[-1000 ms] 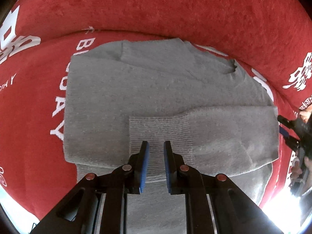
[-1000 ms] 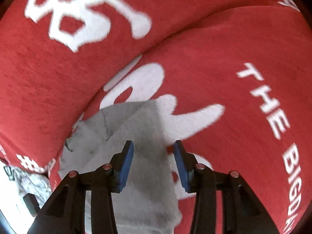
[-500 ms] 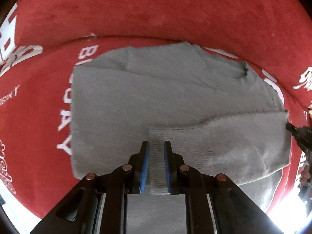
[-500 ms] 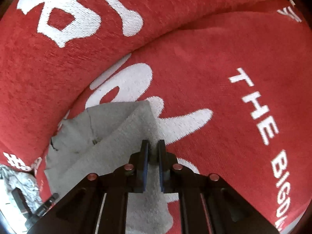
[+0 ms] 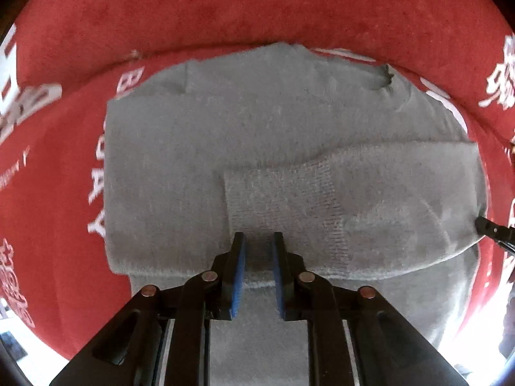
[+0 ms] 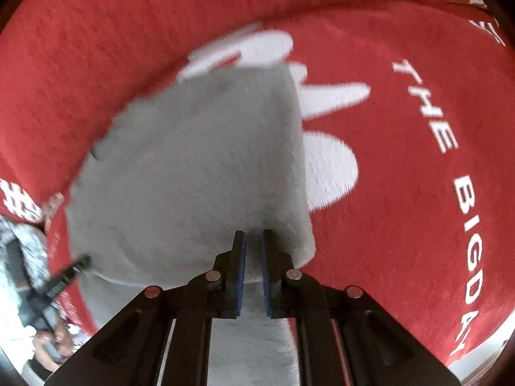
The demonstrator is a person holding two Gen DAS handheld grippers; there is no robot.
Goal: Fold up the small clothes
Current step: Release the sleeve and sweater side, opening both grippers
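Note:
A grey knit sweater (image 5: 225, 135) lies on a red blanket, with one sleeve folded across its body and the ribbed cuff (image 5: 283, 199) near the middle. My left gripper (image 5: 259, 241) is shut on the sweater's near edge just below the cuff. In the right wrist view the sweater (image 6: 193, 167) fills the middle, and my right gripper (image 6: 252, 238) is shut on its edge near the right side. The right gripper's tip also shows in the left wrist view (image 5: 492, 230) at the sweater's right edge. The left gripper shows in the right wrist view (image 6: 64, 276).
The red blanket (image 5: 257, 9) with white lettering (image 6: 444, 122) covers the whole surface and rises in a fold behind the sweater. A patterned grey cloth (image 6: 19, 241) lies at the far left of the right wrist view.
Both grippers closed on the sweater's edge from open a second ago. The sweater now looks larger and nearer in the right wrist view, and its edge has been lifted.

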